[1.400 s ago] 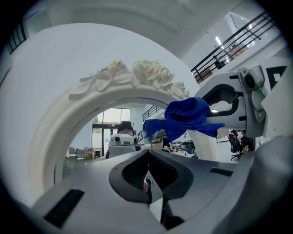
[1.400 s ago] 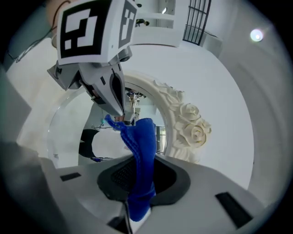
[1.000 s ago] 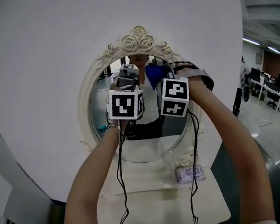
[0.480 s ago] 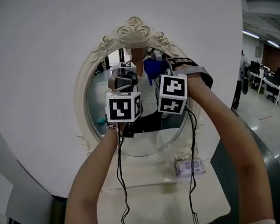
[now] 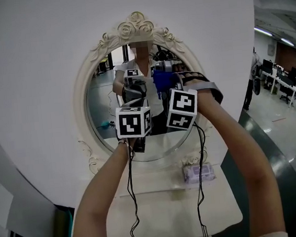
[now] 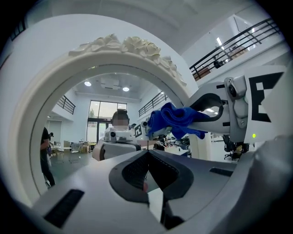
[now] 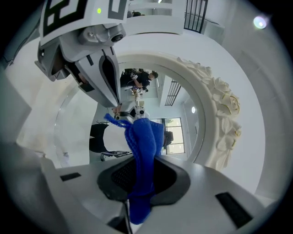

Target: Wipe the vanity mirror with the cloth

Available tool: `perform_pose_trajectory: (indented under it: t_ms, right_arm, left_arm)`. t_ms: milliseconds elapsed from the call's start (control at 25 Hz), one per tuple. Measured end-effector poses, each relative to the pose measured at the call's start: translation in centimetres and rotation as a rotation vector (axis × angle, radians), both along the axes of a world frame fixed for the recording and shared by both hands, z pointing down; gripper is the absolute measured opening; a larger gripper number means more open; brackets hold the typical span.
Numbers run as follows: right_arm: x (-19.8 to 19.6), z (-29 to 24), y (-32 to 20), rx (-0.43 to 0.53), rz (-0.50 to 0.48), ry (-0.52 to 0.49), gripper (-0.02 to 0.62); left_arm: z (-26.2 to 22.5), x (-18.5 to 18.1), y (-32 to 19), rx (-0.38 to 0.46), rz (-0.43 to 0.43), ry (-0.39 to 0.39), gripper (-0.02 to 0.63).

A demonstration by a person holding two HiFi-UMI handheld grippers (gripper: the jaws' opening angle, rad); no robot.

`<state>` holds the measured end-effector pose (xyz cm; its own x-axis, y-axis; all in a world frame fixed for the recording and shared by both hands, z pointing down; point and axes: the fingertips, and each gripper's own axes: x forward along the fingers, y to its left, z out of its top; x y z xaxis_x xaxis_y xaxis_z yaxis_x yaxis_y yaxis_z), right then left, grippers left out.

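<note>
The oval vanity mirror in its ornate white frame (image 5: 137, 24) stands upright before me. It also fills the left gripper view as an arch of frame (image 6: 123, 45), and the frame (image 7: 224, 119) curves down the right of the right gripper view. My right gripper (image 5: 165, 78) is shut on a blue cloth (image 5: 162, 81), which bunches out past the jaws (image 7: 144, 137) against the upper middle of the glass. My left gripper (image 5: 133, 88) hovers just left of it with its jaws shut on nothing (image 6: 147, 154). From the left gripper view the blue cloth (image 6: 176, 119) sits at right.
The mirror stands on a white vanity top (image 5: 168, 213). A small packet of wipes (image 5: 198, 172) lies at the frame's right foot. Black cables (image 5: 131, 196) hang from both grippers. A large white round panel (image 5: 38, 74) backs the mirror; an office floor with desks (image 5: 287, 90) opens at right.
Both grippers have slid downward across the glass with the cloth. More of the mirror's upper part and frame now shows above them.
</note>
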<state>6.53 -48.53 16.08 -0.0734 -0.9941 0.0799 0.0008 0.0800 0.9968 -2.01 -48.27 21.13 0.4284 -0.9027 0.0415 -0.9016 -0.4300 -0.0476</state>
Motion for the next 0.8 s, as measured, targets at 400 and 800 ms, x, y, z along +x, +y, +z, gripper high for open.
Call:
perform_pose_trajectory:
  t_ms: [400,800]
  right_arm:
    - [1.6,6.4,-0.2,-0.087,-0.009,-0.141,0.074]
    - [2.6,12.6,0.0,-0.186,0.002,-0.245,0.074]
  left_arm:
    - [6.2,1.0,0.1,-0.058,0.012,-0.014,0.009]
    - [12.4,1.7,0.9,-0.13,0.009,-0.024,0.009]
